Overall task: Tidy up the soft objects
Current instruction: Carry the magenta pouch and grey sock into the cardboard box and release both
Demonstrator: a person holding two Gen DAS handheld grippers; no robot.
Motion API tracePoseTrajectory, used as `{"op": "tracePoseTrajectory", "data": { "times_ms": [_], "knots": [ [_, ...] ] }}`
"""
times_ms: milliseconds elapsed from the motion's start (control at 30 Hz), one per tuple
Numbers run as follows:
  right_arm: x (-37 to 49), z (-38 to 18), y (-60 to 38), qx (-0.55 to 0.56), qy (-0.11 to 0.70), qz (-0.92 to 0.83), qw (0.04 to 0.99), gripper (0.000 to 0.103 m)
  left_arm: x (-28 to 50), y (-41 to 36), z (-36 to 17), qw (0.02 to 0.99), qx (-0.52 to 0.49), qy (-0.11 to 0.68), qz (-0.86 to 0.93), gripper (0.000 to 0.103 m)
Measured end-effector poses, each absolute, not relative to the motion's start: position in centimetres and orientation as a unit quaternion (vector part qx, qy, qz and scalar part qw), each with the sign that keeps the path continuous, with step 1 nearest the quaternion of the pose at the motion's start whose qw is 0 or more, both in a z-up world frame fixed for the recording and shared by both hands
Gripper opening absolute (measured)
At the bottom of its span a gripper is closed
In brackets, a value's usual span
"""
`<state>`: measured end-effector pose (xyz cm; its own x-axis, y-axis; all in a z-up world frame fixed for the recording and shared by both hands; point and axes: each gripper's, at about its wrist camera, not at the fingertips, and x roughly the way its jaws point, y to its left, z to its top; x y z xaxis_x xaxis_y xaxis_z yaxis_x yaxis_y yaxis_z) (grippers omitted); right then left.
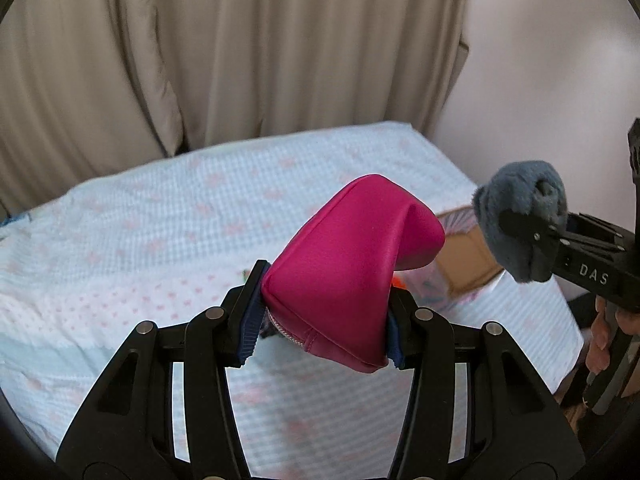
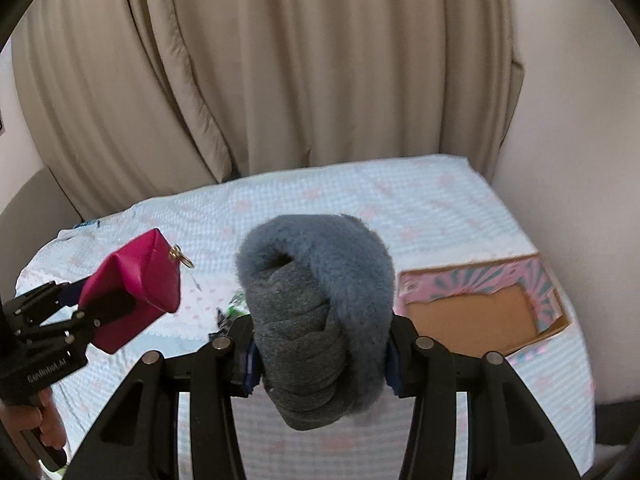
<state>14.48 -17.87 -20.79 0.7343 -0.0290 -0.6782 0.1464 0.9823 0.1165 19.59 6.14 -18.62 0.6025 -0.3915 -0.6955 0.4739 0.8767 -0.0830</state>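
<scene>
Checked bedspread point(image 2: 420, 208), open cardboard box point(image 2: 476, 316) on it

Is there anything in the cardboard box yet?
No: in the right wrist view the box shows only its bare brown bottom, while the pink pouch and grey furry item are held in the grippers.

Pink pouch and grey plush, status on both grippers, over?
Left gripper shut on pink pouch, held above bed. Right gripper shut on grey plush, also aloft. Open box on bed at right, nothing blocking it.
</scene>
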Motion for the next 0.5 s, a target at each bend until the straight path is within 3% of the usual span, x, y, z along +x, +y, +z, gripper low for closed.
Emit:
{"op": "tracePoseTrajectory", "data": {
  "times_ms": [233,500],
  "knots": [
    [13.2,-18.0,-25.6,0.072,0.349,-0.031,0.934,0.044,17.8,-2.2,-15.3,0.907,0.031,0.363,-0.212,0.046],
    [14.0,-19.0,-36.4,0.085,0.373,-0.021,0.924,0.044,17.3,-13.6,-17.3,0.899,0.019,0.392,-0.194,0.046]
  ]
}}
